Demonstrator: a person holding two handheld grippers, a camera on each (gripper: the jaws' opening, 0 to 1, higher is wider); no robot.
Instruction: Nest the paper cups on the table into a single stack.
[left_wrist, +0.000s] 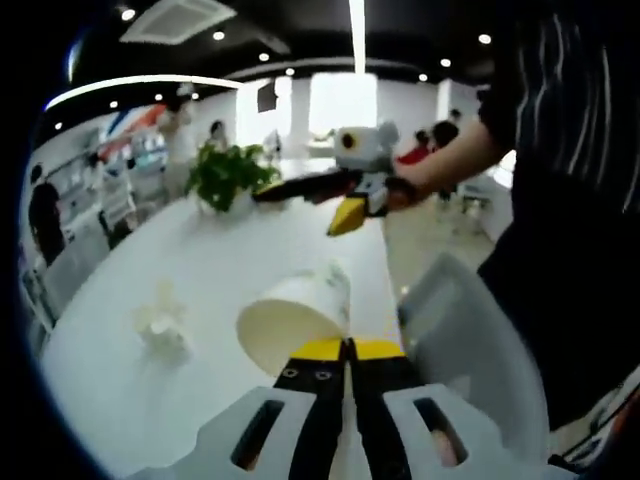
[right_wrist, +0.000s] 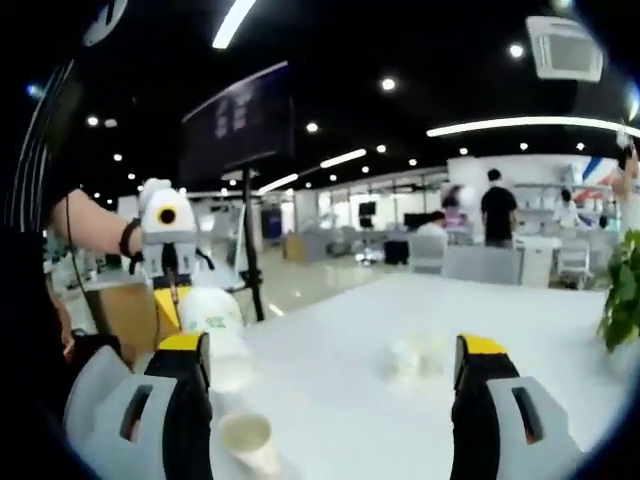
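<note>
While a paper cup (left_wrist: 296, 322) was pinched by the left gripper (left_wrist: 348, 349), the right gripper (right_wrist: 335, 362) was held wide apart above the table (right_wrist: 520, 330).

The paper cup (left_wrist: 296, 318) is cream-white with faint green print. The left tool (left_wrist: 348, 352) has yellow tips on black jaws and a pale grey body. The bench (left_wrist: 215, 270) is white; the plant (left_wrist: 228, 175) green.

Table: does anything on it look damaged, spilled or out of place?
Yes. A white crumpled thing lies on the table. It looks crushed, unlike the smooth paper cup held in the left gripper.
</note>
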